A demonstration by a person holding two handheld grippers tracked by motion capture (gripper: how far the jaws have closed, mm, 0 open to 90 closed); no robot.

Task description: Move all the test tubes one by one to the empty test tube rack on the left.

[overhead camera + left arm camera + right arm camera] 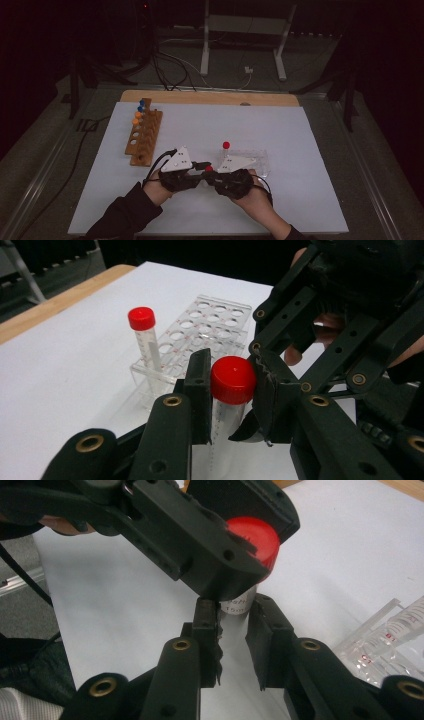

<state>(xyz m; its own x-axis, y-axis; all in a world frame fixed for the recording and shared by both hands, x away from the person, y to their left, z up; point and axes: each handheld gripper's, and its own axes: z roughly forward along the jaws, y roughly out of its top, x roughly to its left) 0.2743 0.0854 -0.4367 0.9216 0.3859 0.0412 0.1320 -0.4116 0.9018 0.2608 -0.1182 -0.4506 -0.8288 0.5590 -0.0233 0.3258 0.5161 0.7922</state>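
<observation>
Near the counter's (300, 150) front edge, the left hand-held gripper (231, 385) clamps the tube's (226, 422) red cap (233, 380); the right hand-held gripper (235, 630) pinches its light, slick, rigid barrel, the better hold.

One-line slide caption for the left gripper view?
Left gripper grips the red cap of a clear plastic tube; a second red-capped tube stands in the clear plastic rack.
</observation>
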